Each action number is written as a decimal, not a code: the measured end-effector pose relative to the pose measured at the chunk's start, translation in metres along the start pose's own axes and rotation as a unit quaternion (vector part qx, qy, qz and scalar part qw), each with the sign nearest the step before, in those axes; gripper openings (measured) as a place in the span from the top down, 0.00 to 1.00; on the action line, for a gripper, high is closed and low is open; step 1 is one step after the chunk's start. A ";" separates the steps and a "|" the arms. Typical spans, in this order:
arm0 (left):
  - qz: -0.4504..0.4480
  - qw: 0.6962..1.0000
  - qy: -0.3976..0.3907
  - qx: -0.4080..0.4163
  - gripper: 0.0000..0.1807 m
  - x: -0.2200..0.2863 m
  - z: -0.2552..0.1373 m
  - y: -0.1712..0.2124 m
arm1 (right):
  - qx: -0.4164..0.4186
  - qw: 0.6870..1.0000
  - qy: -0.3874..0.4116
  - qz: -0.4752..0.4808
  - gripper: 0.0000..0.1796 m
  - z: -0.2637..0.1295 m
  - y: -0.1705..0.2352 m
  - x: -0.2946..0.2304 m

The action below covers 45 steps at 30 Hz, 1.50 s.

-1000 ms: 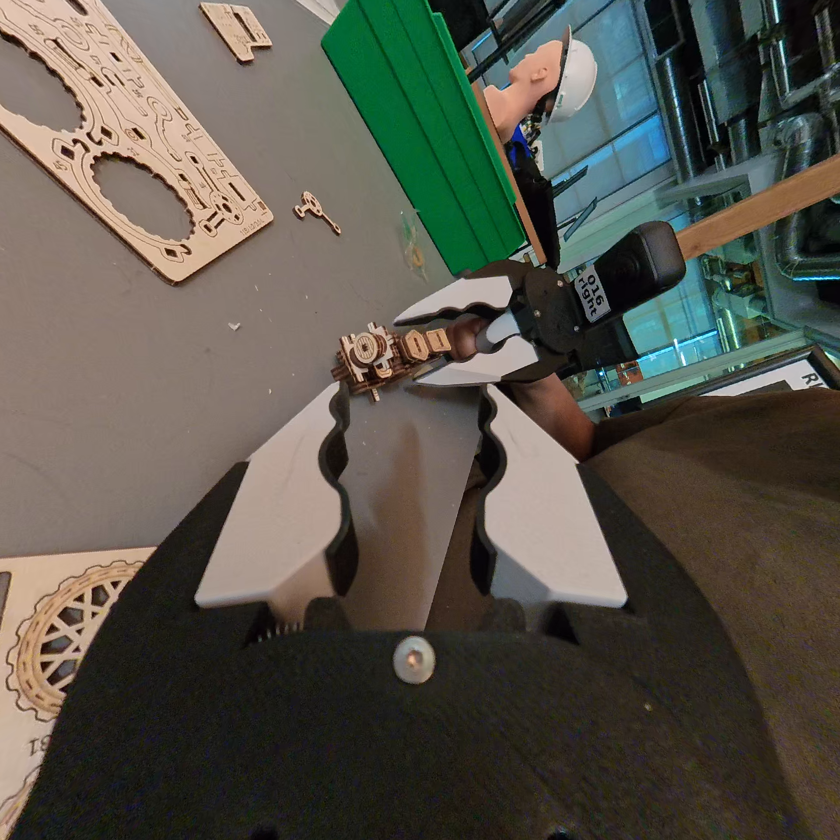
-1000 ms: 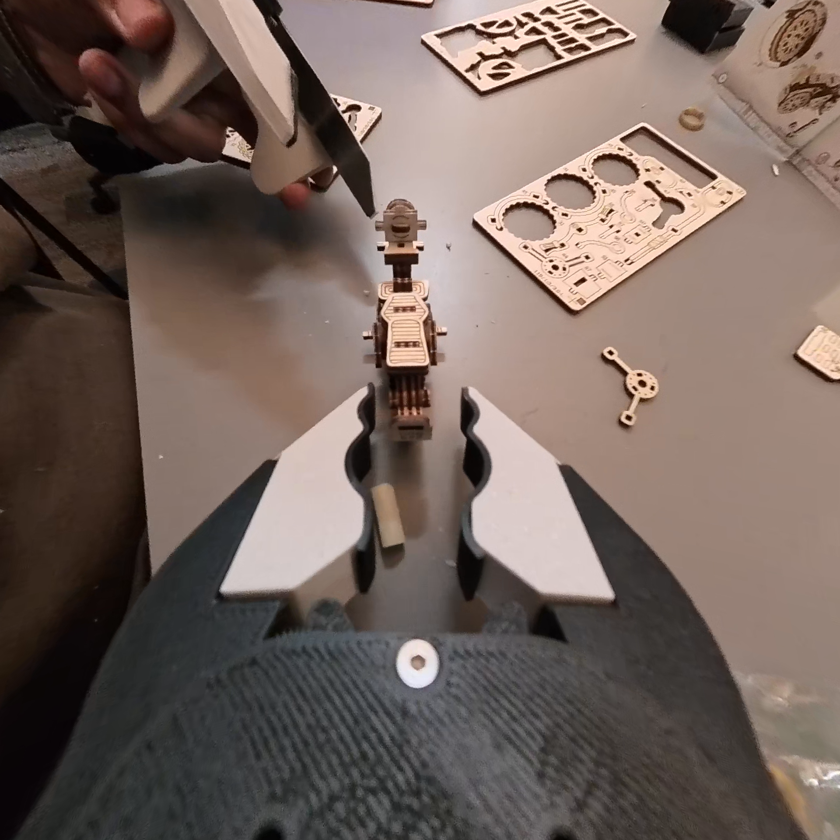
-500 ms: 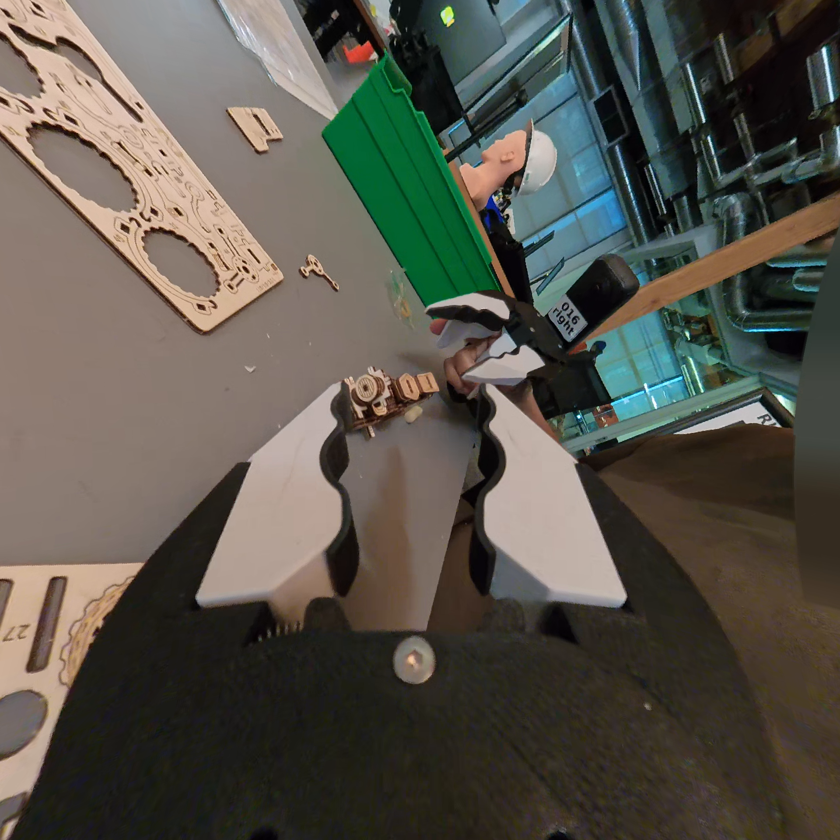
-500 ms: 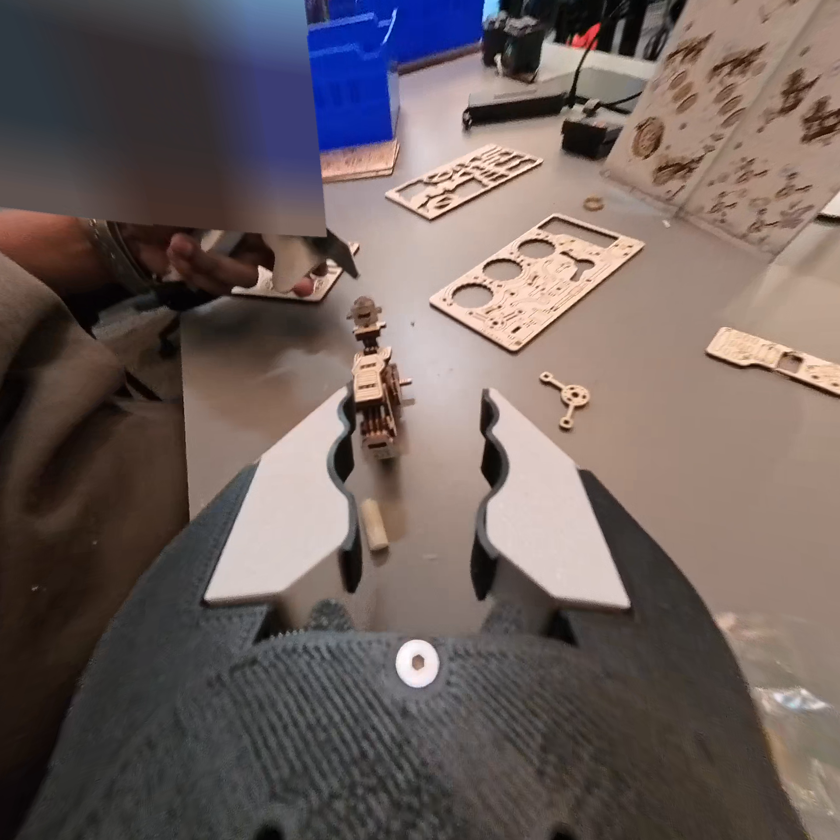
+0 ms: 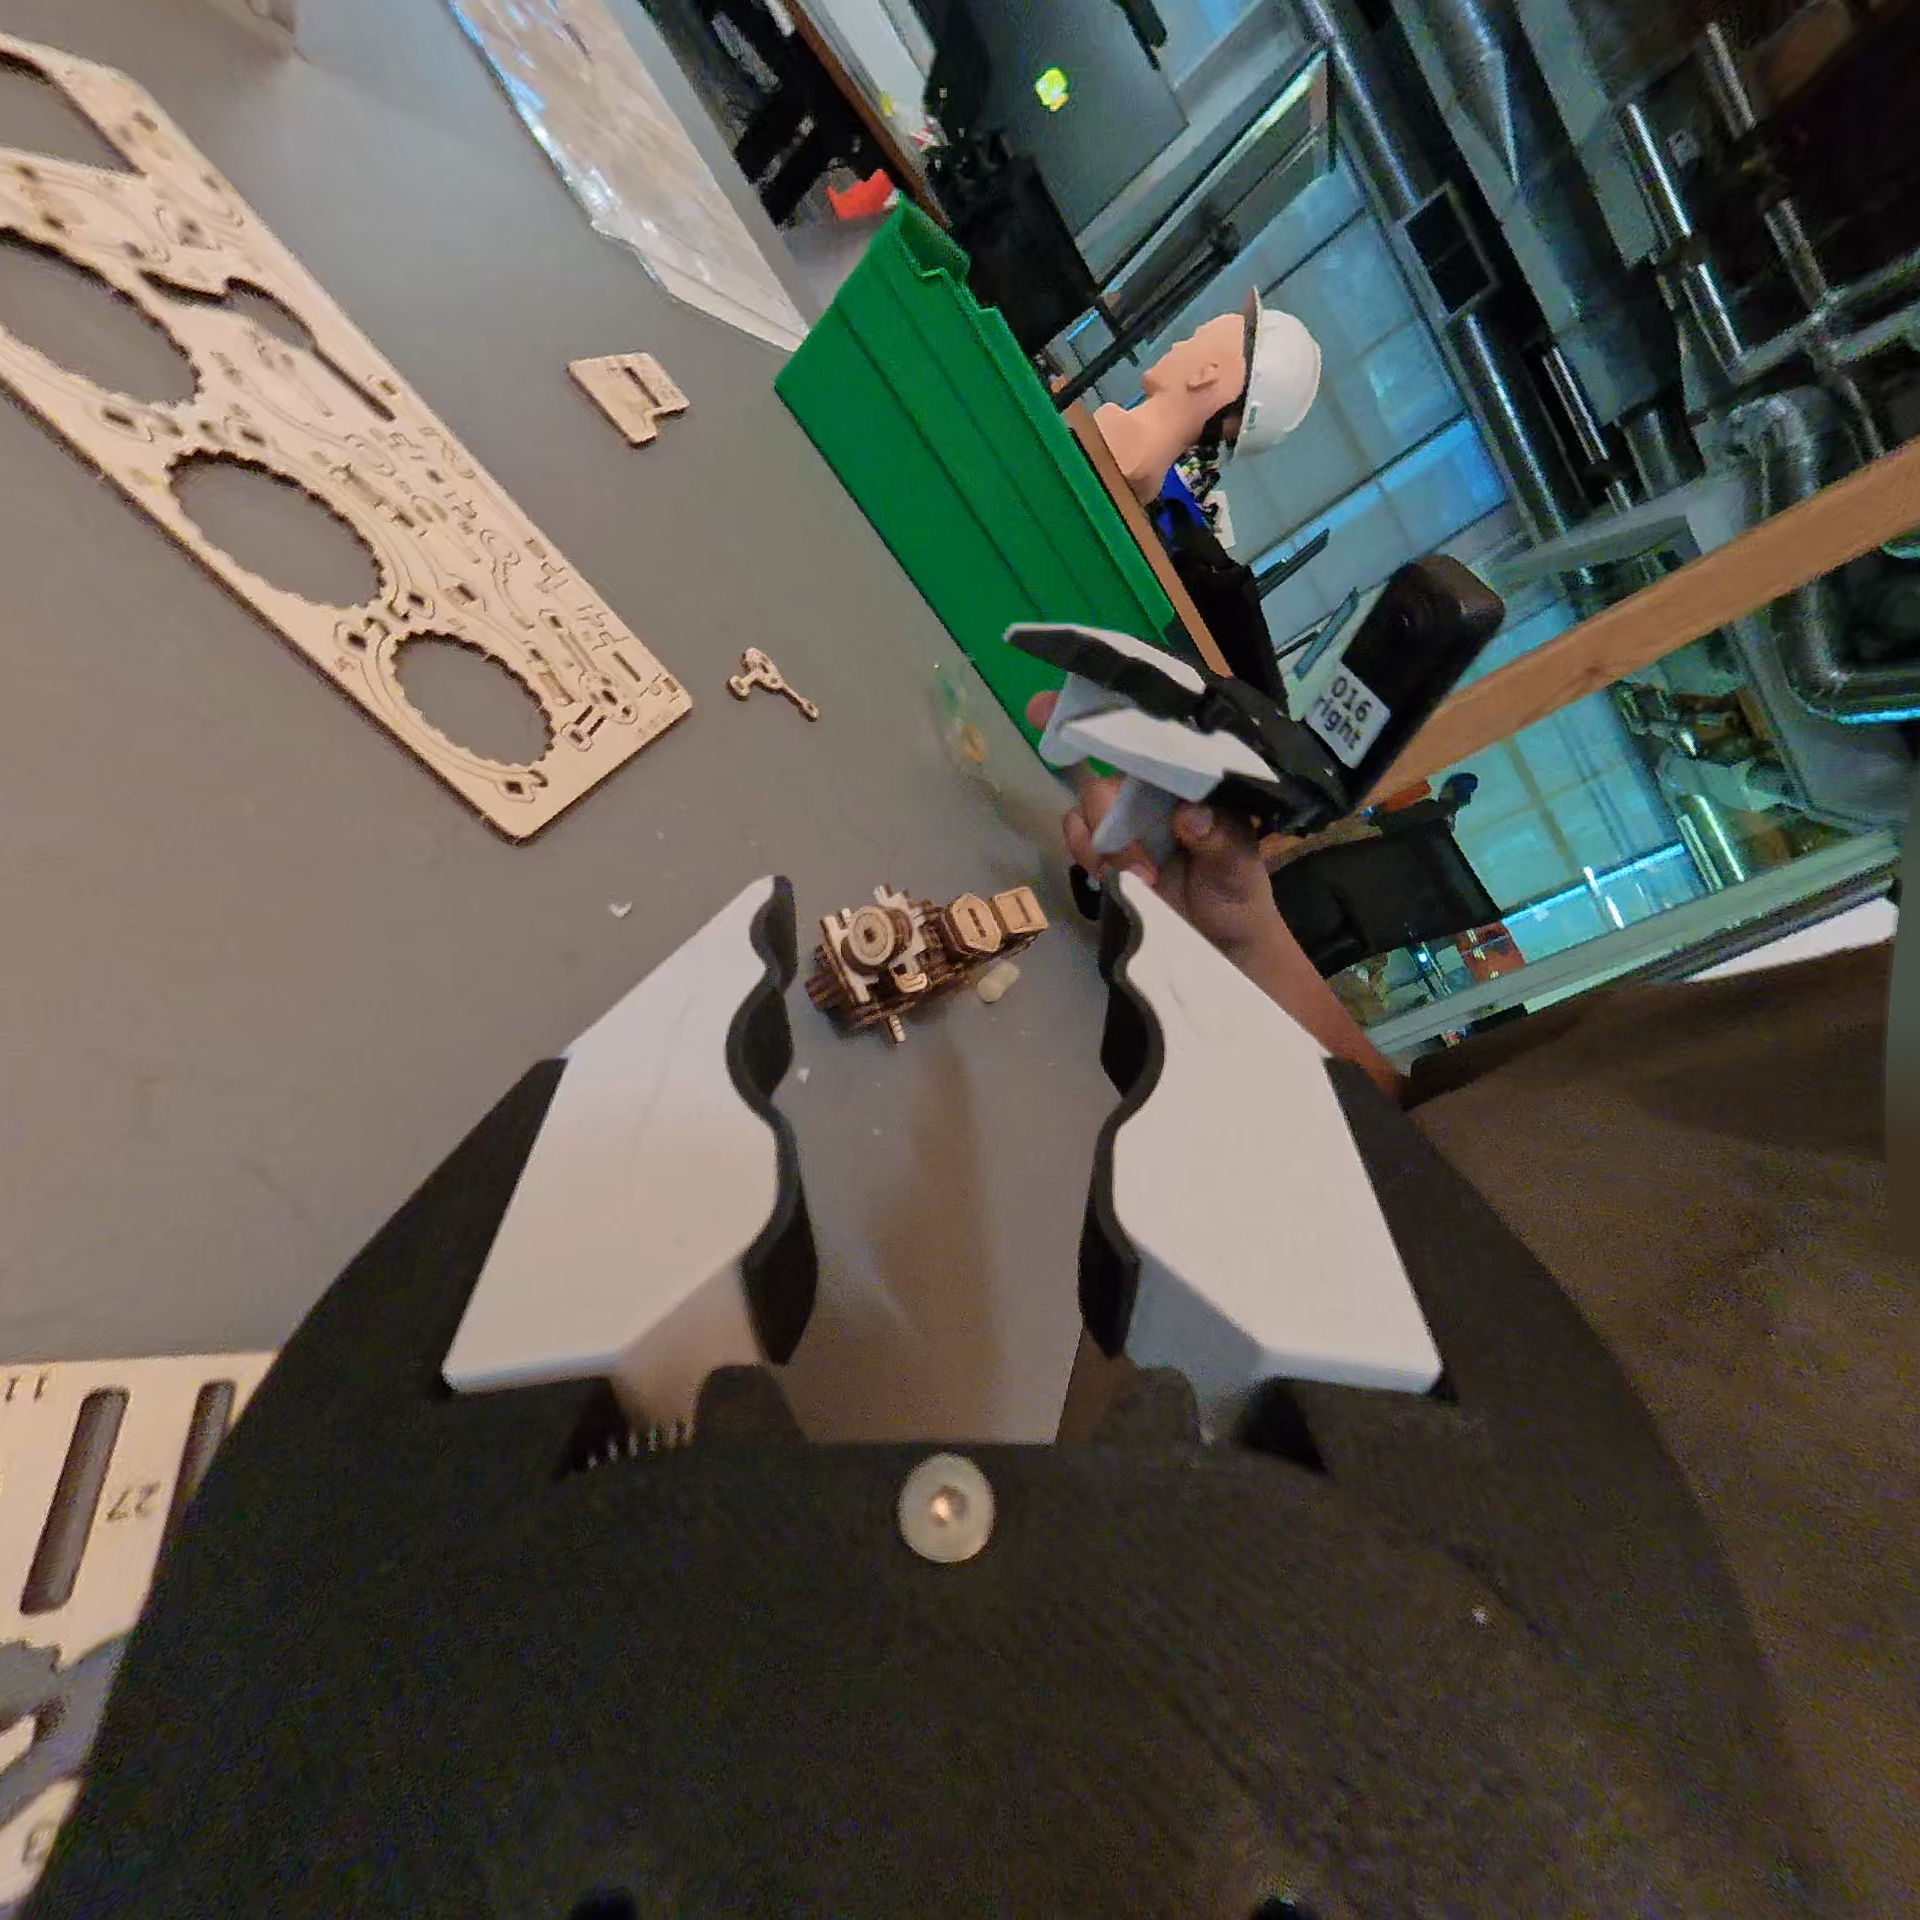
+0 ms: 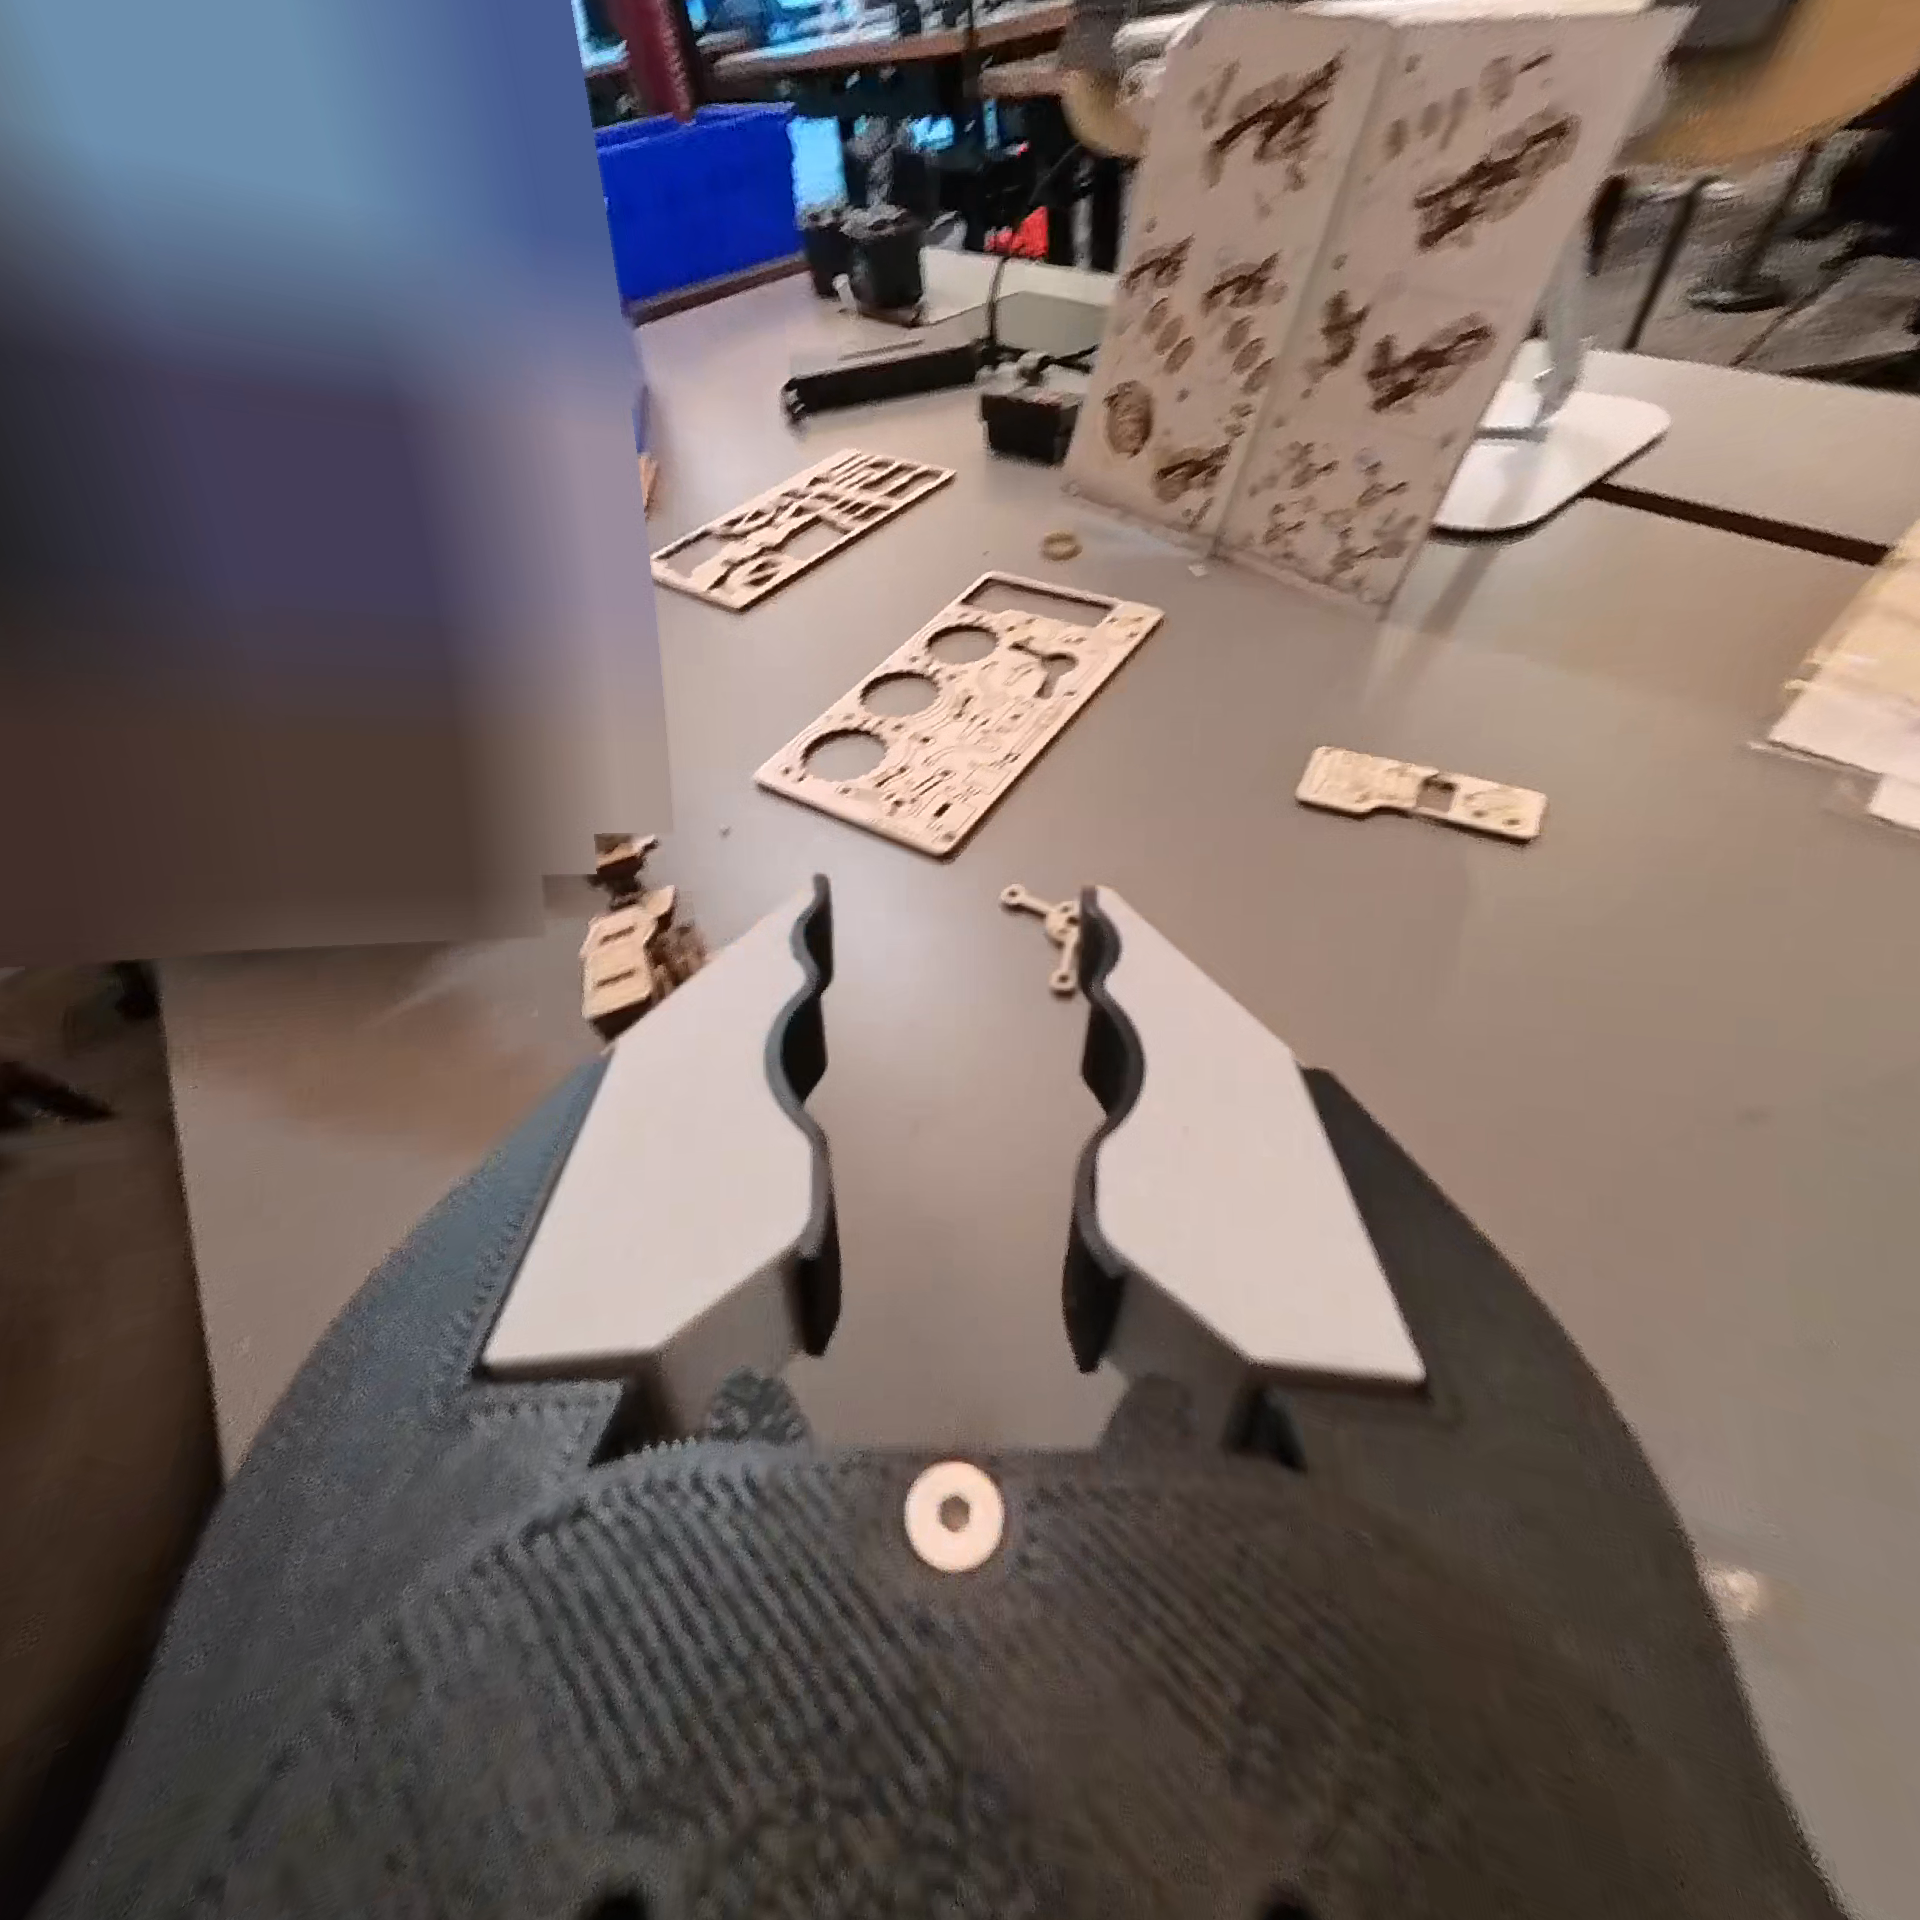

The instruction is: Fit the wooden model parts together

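Both grippers stand empty, jaws apart — left gripper (image 5: 940, 914), right gripper (image 6: 954, 902). Wooden model (image 5: 920, 961) at 12 o'clock looks light, brittle — grip its blocky body, not the protruding pins.

Pale tan wooden sheet (image 5: 343, 540), green bin (image 5: 966, 468), grey table (image 5: 260, 935)

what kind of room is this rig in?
Most likely a workshop or lab hall, not a home: exposed metal ducts overhead, a green plastic bin on the grey worktable, and a hard-hatted mannequin head behind it.
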<state>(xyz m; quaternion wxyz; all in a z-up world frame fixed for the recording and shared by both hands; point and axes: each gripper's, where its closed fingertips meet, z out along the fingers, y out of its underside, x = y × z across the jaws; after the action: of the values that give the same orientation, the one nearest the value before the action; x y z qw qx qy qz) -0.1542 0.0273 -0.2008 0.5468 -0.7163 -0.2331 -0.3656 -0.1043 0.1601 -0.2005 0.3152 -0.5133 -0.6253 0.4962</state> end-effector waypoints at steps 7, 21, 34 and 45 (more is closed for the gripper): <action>0.071 0.997 -0.009 0.035 0.60 0.004 0.000 -0.016 | -0.041 0.990 0.123 -0.045 0.67 0.023 -0.018 0.062; 0.163 0.985 0.005 0.049 0.65 0.028 0.057 -0.075 | -0.210 0.961 0.177 0.041 0.62 0.111 0.026 0.149; 0.113 0.993 0.008 0.012 0.65 -0.015 0.068 -0.056 | -0.053 0.977 0.182 -0.097 0.77 0.065 -0.039 0.100; 0.109 0.994 0.005 0.014 0.67 -0.027 0.064 -0.060 | -0.206 0.969 0.114 -0.070 0.71 0.092 0.025 0.106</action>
<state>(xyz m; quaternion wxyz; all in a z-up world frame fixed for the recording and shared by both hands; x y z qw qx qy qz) -0.1977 0.1074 -0.1940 0.5946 -0.7280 -0.1559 -0.3037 -0.2081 0.2340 -0.2650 0.3064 -0.5753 -0.7081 0.2715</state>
